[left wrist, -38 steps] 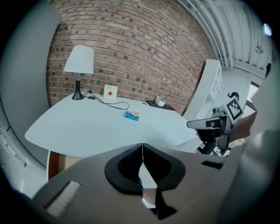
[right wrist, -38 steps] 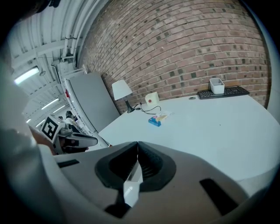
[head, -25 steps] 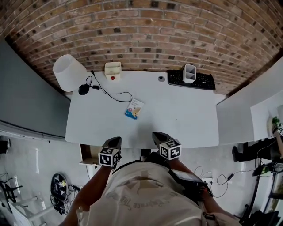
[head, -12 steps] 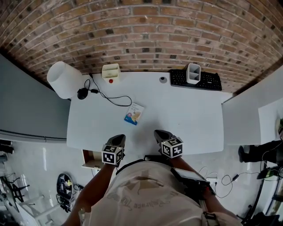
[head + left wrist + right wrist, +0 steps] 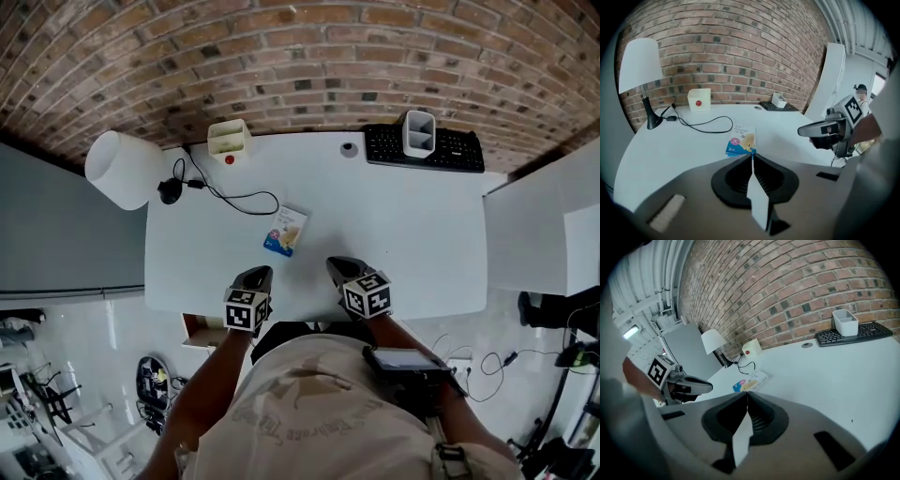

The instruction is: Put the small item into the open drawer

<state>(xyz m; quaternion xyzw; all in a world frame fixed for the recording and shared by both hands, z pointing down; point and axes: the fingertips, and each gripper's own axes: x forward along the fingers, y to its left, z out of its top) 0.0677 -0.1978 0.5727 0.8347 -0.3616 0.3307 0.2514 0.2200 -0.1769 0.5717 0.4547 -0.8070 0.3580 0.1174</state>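
Left claw [image 5: 260, 273]: clenched, empty.
Right claw [image 5: 336, 265]: clenched, empty.
Packet [image 5: 286, 230]: lay flat on the bench [image 5: 412, 234], ahead of both claws.
Drawer [image 5: 197, 330]: open under the bench's near left edge, contents hidden.

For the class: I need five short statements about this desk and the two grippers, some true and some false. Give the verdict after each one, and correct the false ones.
1. The small packet lies on the white desk. True.
2. The left gripper holds the packet. False: its jaws are shut on nothing, and the packet lies ahead of it, untouched.
3. A white container stands on the keyboard. True.
4. The lamp stands at the desk's right end. False: in the head view it is at the far left corner.
5. The right gripper has its jaws wide open. False: they are shut, with nothing between them.
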